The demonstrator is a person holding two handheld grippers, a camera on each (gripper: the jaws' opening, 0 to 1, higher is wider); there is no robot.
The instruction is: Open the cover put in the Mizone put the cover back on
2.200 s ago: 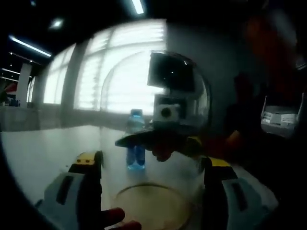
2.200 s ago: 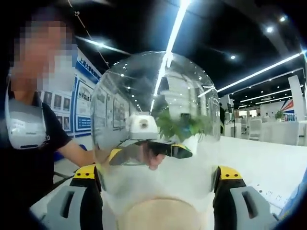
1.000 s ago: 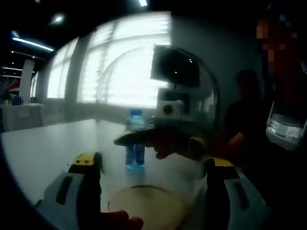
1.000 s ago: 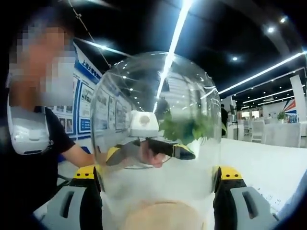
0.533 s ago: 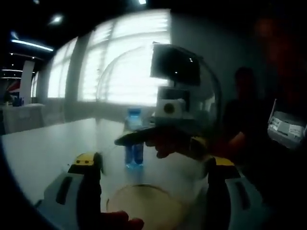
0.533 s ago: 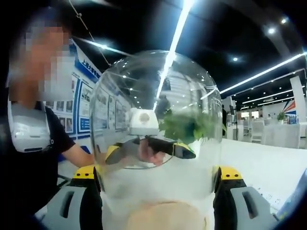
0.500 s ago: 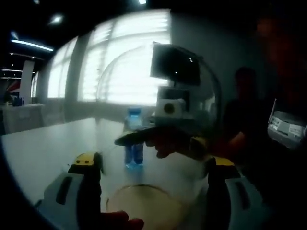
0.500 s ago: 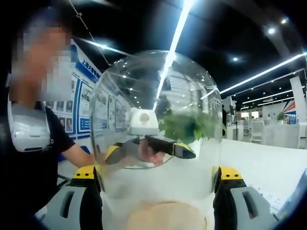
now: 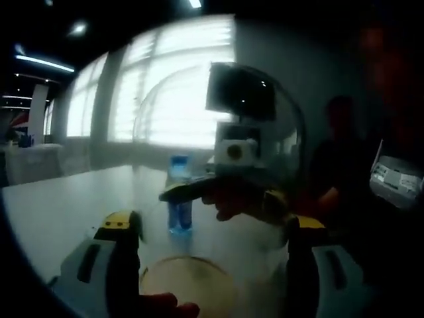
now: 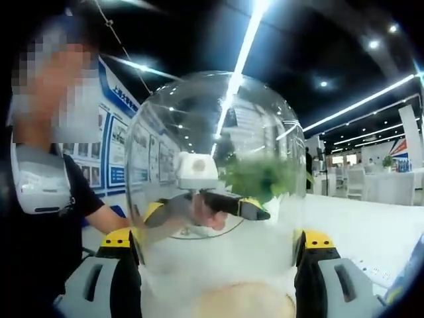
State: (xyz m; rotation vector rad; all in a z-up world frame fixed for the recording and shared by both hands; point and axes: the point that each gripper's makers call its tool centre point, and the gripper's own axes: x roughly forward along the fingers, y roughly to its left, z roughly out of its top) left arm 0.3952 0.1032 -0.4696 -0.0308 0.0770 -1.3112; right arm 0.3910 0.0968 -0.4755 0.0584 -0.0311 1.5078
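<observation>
We see a clear, glossy glass-like cover (image 10: 215, 192), a translucent blue plastic bottle (image 9: 179, 195) and a smooth, matt white counter (image 9: 59, 205).

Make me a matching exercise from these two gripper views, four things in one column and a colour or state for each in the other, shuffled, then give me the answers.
Things:
1. glass dome cover
2. Mizone bottle
3. table
4. plant

Colour or state:
A. green and leafy, seen through the glass
B. white, flat surface
C. clear, held between both grippers' jaws
D. blue, standing upright on the table

Pairs: 1-C, 2-D, 3-B, 4-A
</observation>
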